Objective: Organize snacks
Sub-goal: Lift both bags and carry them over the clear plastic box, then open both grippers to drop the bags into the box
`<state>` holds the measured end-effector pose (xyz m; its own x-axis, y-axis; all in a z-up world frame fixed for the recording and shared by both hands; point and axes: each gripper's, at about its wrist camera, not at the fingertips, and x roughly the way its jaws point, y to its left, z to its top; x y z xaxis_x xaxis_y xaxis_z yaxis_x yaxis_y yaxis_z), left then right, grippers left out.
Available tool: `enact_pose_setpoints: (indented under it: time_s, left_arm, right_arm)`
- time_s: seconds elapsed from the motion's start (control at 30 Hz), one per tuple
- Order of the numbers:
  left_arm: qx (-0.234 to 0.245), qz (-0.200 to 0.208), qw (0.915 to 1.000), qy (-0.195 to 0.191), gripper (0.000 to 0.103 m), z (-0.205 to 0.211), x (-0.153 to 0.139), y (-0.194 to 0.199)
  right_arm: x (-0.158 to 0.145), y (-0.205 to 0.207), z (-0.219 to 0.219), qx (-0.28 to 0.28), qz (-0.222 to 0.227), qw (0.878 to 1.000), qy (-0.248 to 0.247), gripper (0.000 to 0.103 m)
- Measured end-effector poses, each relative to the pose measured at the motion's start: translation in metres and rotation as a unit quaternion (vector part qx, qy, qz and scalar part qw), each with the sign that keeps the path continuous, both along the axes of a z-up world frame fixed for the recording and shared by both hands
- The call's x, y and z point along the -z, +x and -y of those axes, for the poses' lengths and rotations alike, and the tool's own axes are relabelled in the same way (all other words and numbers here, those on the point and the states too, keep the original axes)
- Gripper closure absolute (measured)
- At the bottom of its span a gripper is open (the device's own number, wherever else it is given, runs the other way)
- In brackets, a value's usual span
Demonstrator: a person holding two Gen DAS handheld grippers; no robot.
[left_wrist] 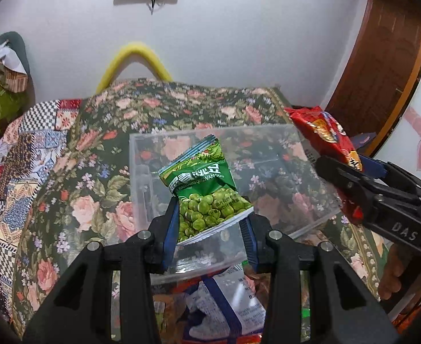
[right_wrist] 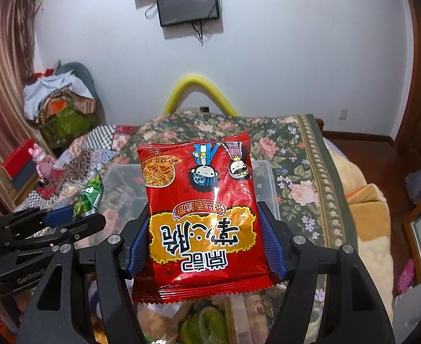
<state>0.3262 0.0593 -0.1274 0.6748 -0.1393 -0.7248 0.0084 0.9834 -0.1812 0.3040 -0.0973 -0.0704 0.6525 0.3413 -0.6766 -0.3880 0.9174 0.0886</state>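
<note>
Glossy crinkled foil red packet (right_wrist: 200, 218), shiny green pea bag (left_wrist: 207, 192), clear smooth plastic box (left_wrist: 311, 172), floral woven cloth (left_wrist: 101, 149).

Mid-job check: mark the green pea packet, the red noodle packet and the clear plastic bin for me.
green pea packet (left_wrist: 203, 189): left wrist view, middle of the printed front.
red noodle packet (right_wrist: 199, 215): right wrist view, centre of the front face.
clear plastic bin (left_wrist: 210, 132): left wrist view, far rim.

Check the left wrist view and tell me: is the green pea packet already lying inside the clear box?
No, the green pea packet is clamped in the left gripper, above the clear box.
</note>
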Motion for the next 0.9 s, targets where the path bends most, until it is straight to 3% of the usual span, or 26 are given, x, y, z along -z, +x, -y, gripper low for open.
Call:
enact_pose_setpoints:
  time_s: [0.47, 0.9]
  left_arm:
    - [0.026, -0.045, 0.9985, 0.013, 0.063, 0.008, 0.030, 0.024]
    - [0.018, -0.019, 0.9996, 0.014, 0.053, 0.005, 0.007, 0.005]
  right_arm:
    - [0.040, 0.034, -0.010, -0.008, -0.073, 0.996, -0.057, 0.039]
    - [0.021, 0.018, -0.008, -0.014, -0.062, 0.997, -0.051, 0.035]
